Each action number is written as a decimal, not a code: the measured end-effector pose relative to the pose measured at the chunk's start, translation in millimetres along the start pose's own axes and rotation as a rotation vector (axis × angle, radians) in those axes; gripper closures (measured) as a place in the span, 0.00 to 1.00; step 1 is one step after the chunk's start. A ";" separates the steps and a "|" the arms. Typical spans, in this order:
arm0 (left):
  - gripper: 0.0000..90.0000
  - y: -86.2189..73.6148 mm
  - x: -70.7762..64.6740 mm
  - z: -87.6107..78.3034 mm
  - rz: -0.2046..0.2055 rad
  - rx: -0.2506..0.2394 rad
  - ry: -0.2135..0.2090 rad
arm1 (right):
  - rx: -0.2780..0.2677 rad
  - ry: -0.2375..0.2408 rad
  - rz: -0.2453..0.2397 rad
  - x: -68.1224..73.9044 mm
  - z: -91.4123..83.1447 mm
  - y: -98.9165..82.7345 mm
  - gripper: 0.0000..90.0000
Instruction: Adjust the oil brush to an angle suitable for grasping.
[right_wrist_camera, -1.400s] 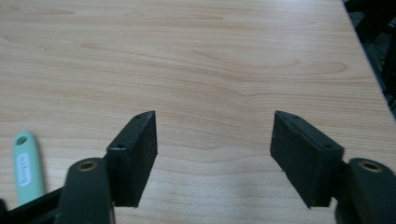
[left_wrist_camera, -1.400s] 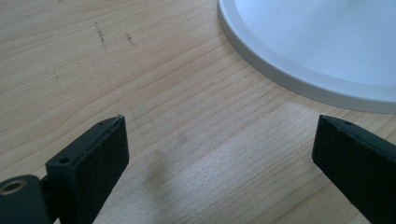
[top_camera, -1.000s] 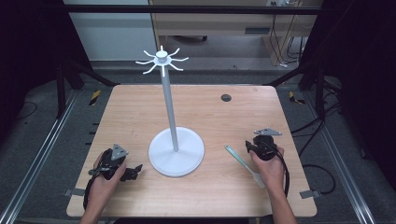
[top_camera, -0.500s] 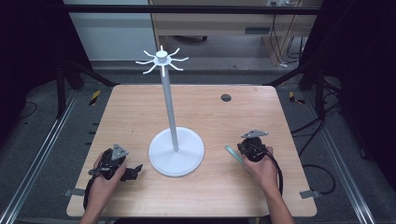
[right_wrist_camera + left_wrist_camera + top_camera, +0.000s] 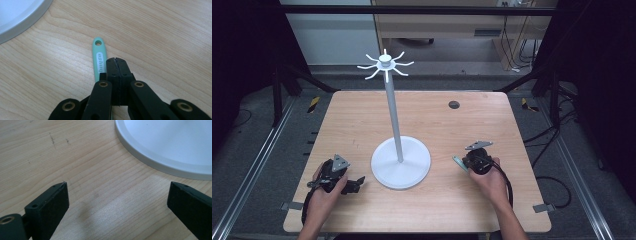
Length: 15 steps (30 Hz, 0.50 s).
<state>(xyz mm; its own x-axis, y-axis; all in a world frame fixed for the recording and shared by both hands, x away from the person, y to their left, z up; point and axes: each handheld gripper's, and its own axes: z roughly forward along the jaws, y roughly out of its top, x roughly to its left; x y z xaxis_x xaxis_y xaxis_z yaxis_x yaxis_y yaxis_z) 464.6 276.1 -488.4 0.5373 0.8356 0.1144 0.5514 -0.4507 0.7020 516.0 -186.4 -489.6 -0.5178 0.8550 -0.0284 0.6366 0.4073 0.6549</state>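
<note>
A teal utensil handle (image 5: 99,56) with a hanging hole lies on the wooden table (image 5: 472,120), right of a white hook stand (image 5: 393,112). My right gripper (image 5: 115,60) sits over it, jaws pressed together, the handle running under and just left of them. In the high view the handle's end (image 5: 458,162) pokes out left of the right gripper (image 5: 468,162). My left gripper (image 5: 117,195) is open and low over bare wood, close to the stand's round base (image 5: 170,145). The left gripper (image 5: 354,185) lies left of that base in the high view.
The stand's base (image 5: 401,162) sits mid-table between the two hands, with a ring of hooks (image 5: 385,64) on top of the pole. A small dark grommet (image 5: 454,104) is set in the table at the back right. Metal rails flank the table.
My right gripper has slid left over the utensil, which now shows just its teal end. The left gripper has not moved.
</note>
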 end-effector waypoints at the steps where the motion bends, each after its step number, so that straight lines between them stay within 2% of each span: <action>1: 0.04 0.0 0.1 -0.1 0.000 0.000 0.000 | -0.002 0.028 0.000 1.3 -0.1 -0.5 1.00; 3: 0.04 -0.1 0.2 0.0 -0.001 0.000 0.000 | -0.001 0.043 -0.001 2.4 -0.5 -0.5 1.00; 5: 0.04 -0.1 0.4 0.0 0.000 0.001 0.000 | 0.004 0.100 -0.001 6.8 -1.4 -0.9 1.00; 6: 0.04 -0.1 0.4 0.1 -0.001 0.001 -0.001 | 0.004 0.100 -0.001 6.8 -1.4 -0.9 1.00; 8: 0.04 -0.2 0.2 0.2 0.000 0.000 -0.001 | 0.005 0.130 -0.015 10.7 -2.3 -1.1 1.00; 11: 0.04 -0.4 0.4 -0.3 -0.001 -0.001 0.000 | 0.009 0.142 -0.040 14.2 -3.9 -1.7 1.00; 15: 0.04 -1.1 0.9 -1.6 -0.004 -0.002 0.003 | 0.006 0.115 -0.074 14.5 -15.8 2.4 1.00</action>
<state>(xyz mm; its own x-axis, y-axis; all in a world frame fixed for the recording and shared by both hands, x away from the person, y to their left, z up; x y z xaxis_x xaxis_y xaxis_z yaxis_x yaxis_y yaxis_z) 463.5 277.9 -487.9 0.5333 0.8382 0.1137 0.5523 -0.4469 0.7037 501.0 -178.1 -476.5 -0.6254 0.7802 0.0103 0.5972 0.4701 0.6499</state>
